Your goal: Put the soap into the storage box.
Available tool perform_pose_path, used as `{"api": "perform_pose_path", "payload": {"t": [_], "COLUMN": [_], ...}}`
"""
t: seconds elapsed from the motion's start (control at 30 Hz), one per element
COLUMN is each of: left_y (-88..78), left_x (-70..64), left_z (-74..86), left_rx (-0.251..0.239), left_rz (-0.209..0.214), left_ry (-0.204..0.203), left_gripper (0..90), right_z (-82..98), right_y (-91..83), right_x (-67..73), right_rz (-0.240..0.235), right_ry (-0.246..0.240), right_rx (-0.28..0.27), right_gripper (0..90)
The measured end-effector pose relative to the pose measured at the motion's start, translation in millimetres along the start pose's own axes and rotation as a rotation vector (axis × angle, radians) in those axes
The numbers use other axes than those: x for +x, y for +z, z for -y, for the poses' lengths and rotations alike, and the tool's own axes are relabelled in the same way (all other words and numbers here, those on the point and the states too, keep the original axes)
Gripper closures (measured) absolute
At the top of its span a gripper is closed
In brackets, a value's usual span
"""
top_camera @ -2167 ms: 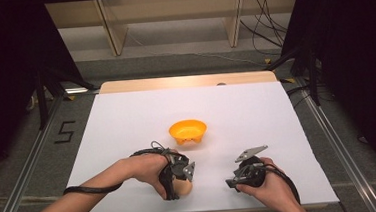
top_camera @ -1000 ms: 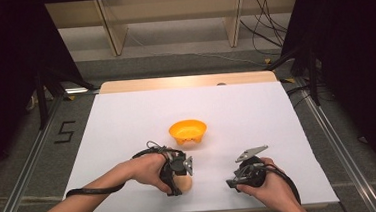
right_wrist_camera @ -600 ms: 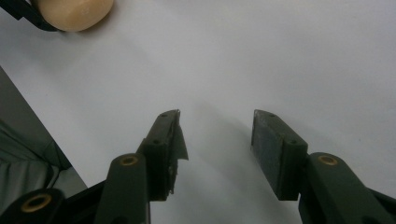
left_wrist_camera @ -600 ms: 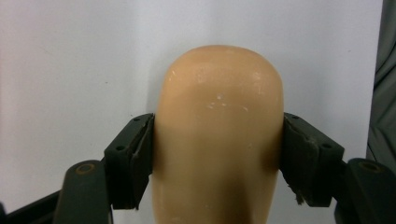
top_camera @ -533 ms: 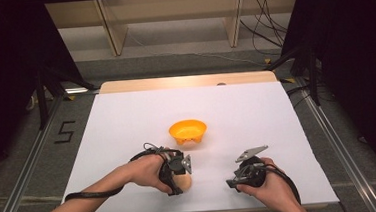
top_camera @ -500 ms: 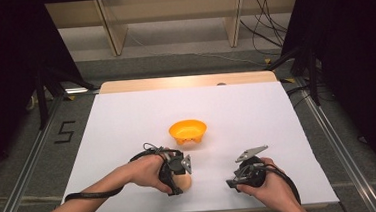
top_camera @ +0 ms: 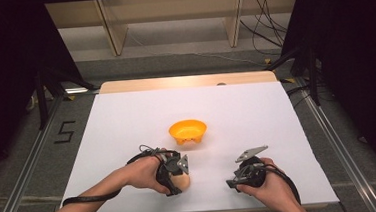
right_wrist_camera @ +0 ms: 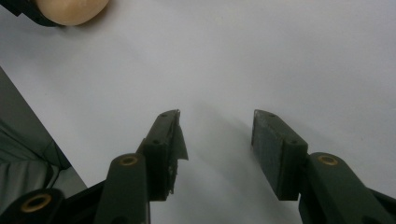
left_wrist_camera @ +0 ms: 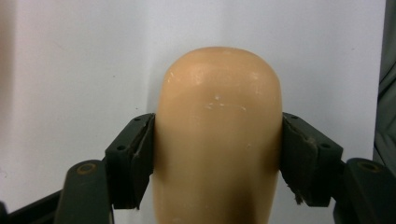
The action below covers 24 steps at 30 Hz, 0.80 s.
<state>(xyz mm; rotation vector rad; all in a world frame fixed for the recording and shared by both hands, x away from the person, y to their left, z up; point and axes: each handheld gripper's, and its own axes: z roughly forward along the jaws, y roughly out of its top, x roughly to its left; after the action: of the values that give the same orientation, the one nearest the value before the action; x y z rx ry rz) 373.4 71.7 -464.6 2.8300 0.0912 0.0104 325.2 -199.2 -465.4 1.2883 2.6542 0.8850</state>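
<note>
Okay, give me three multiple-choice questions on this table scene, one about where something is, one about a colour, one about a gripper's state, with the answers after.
1. Where does the bowl stand on the white table?
A. Farther up the table than both grippers
B. At the table's near edge
C. On the floor

2. What colour is the bowl?
A. Blue
B. Orange
C. Green

3. How does the left gripper stand?
A. Open over bare table
B. Shut on the bowl
C. Shut on the tan rounded piece

Answers: 1 A, the high view shows it beyond both hands. 2 B, it is plainly orange. 3 C, the left gripper view shows both pads pressing on the piece's sides, having just closed in.
</note>
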Motion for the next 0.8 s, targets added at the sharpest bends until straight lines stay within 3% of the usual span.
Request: {"api": "perform_pose_path", "payload": {"t": [0.17,0.2,0.23,0.33,0.53,0.57,0.67,0.7,0.73,0.77,0.8], "left_y": [-0.9,0.0,-1.4,-1.5,-4.3,-4.2,-8.0,-7.7,-9.5,-9.6,-11.6], "left_x": [0.3,-1.0,0.5,0.5,1.1,0.3,2.2,1.3,2.6,1.8,3.3], "left_z": [2.0,2.6,2.8,4.4,6.2,6.5,7.1,7.5,7.8,8.1,8.3], "left_rx": [-0.009,-0.031,-0.015,-0.035,-0.040,-0.061,-0.050,-0.074,-0.062,-0.082,-0.066], "left_rz": [-0.003,-0.004,-0.004,-0.002,-0.005,-0.007,-0.010,-0.012,-0.009,-0.015,-0.013], "left_ry": [-0.002,-0.023,-0.001,-0.019,-0.018,-0.033,-0.022,-0.043,-0.029,-0.046,-0.027], "left_gripper": [32.1,32.1,32.1,32.2,32.2,32.2,32.2,32.2,32.2,32.2,32.2], "right_z": [-0.5,-0.4,-0.4,-0.4,0.0,0.0,-0.3,-0.3,-0.3,-0.4,-0.5], "right_y": [-1.4,-1.3,-1.4,-1.4,0.0,-0.1,0.2,0.3,0.4,-0.8,-1.3], "right_x": [-0.7,-0.3,-0.8,-1.0,-0.1,-0.6,0.3,0.5,0.5,0.0,-0.7], "right_rz": [0.000,-0.002,0.000,0.002,0.000,0.000,0.007,0.009,0.011,0.002,0.001], "right_ry": [-0.004,0.002,-0.004,-0.003,0.004,0.000,0.012,0.015,0.014,0.007,-0.001], "right_rx": [0.014,0.014,0.014,0.013,0.003,0.002,0.005,0.007,0.006,0.013,0.016], "right_gripper": [52.3,52.3,52.3,52.3,52.3,52.3,52.2,52.2,52.2,52.2,52.2]}}
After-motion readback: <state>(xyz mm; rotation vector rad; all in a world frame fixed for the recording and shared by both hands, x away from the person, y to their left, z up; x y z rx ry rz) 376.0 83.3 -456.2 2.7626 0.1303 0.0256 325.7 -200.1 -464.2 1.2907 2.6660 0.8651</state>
